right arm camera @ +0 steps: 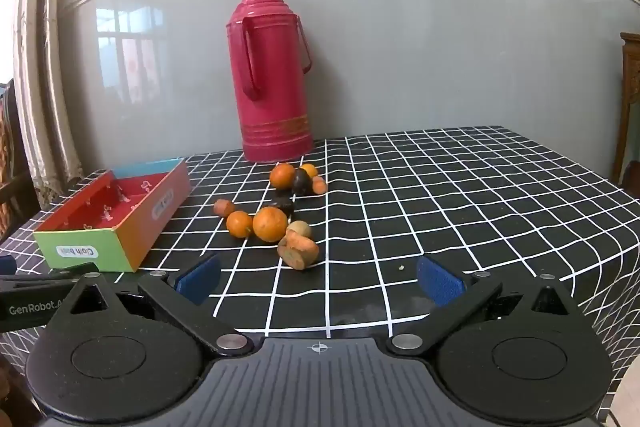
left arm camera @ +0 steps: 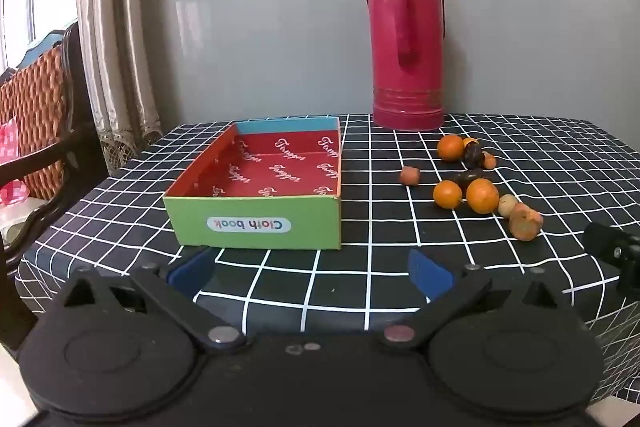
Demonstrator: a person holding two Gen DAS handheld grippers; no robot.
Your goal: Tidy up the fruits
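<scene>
An open cardboard box (left arm camera: 256,223) with a green front and red inside sits on the left of the table; it also shows in the right wrist view (right arm camera: 92,247). It is empty. A loose cluster of small oranges (left arm camera: 482,195) (right arm camera: 270,223), dark fruits (left arm camera: 473,155) (right arm camera: 301,182) and brownish pieces (left arm camera: 525,221) (right arm camera: 298,251) lies to its right. My left gripper (left arm camera: 310,273) is open and empty, low over the table's front edge just before the box. My right gripper (right arm camera: 320,279) is open and empty, just in front of the fruit.
A tall red thermos (left arm camera: 408,39) (right arm camera: 272,75) stands at the back against the grey wall. The table wears a black checked cloth (right arm camera: 460,195). A chair (left arm camera: 44,115) and curtains (left arm camera: 116,27) are at the left. The left gripper's body (right arm camera: 36,301) shows at the right view's left edge.
</scene>
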